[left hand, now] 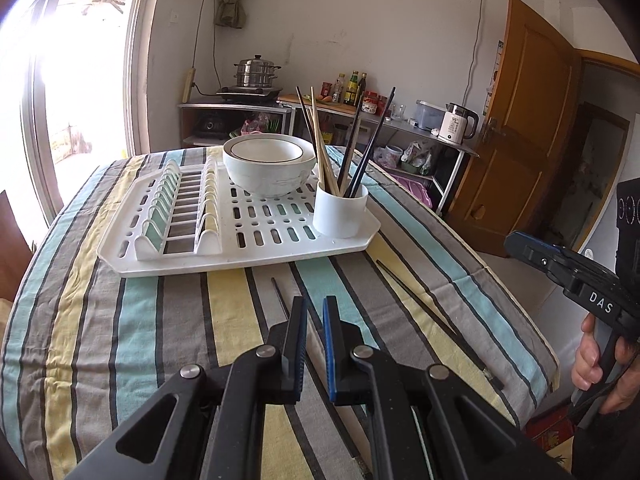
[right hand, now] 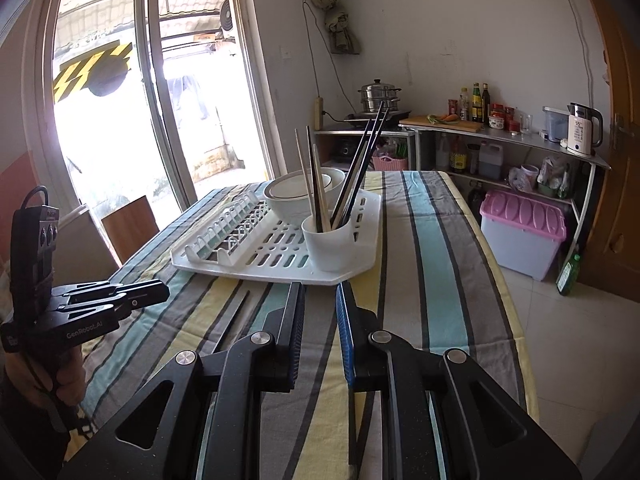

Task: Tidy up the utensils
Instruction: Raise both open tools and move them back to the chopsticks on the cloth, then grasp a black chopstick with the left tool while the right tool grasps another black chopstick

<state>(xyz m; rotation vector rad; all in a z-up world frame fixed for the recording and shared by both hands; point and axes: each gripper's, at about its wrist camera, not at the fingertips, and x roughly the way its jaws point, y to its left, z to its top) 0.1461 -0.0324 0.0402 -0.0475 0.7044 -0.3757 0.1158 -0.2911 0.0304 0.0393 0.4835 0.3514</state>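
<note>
A white cup (left hand: pixel 340 212) (right hand: pixel 332 244) full of wooden and dark chopsticks stands at the near right corner of a white dish rack (left hand: pixel 256 258) (right hand: pixel 256 266). Stacked white bowls (left hand: pixel 268 168) (right hand: pixel 296 196) sit behind it. Two dark chopsticks lie loose on the striped cloth: one (left hand: pixel 432 312) near the table's right edge, and another (left hand: pixel 279 296) (right hand: pixel 236 316) just beyond my left fingertips. My left gripper (left hand: pixel 314 304) (right hand: pixel 162 292) is shut and holds nothing. My right gripper (right hand: pixel 320 292) (left hand: pixel 516 242) hovers over the cloth, jaws slightly apart and empty.
The striped table (left hand: pixel 120 320) ends close on the right, above a tiled floor. A steel shelf (right hand: pixel 520 140) with a kettle, bottles and a steamer pot lines the far wall. A pink-lidded box (right hand: pixel 520 228) sits below it. A wooden chair (right hand: pixel 128 220) stands at the left.
</note>
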